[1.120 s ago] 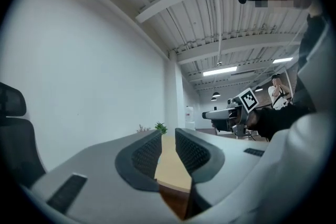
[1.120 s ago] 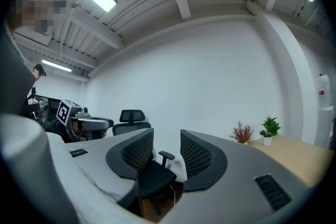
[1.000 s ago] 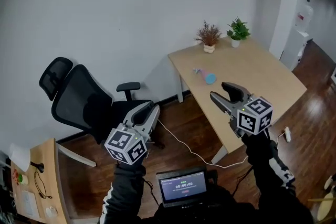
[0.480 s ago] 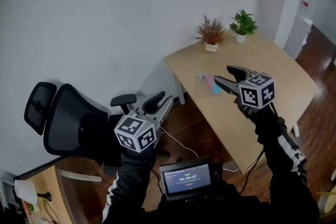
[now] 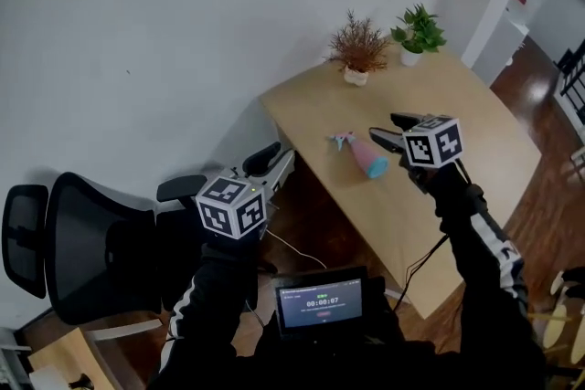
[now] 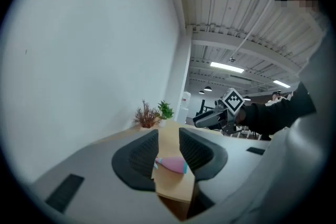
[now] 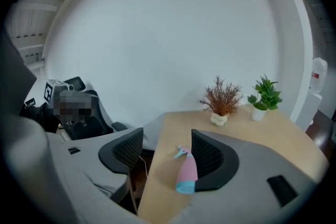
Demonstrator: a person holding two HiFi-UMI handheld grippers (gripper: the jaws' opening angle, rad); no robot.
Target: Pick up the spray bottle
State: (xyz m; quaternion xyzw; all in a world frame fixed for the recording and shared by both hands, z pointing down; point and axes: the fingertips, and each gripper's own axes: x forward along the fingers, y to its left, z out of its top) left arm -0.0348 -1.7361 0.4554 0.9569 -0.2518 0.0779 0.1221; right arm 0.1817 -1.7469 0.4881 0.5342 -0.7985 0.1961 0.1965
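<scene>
Right gripper [image 5: 384,127] — jaws just opened wide, empty — has swung in just right of the bottle [image 5: 364,156], which lies mid-frame on the tabletop [image 5: 475,128]; left gripper [image 5: 280,154], likewise opened and empty, trails at centre left. A grasp looks next.

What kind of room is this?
Probably an office. A wooden desk stands against a plain white wall, with a black swivel chair next to it. Two small potted plants sit on the desk. The left gripper view shows an open ceiling with strip lights.
</scene>
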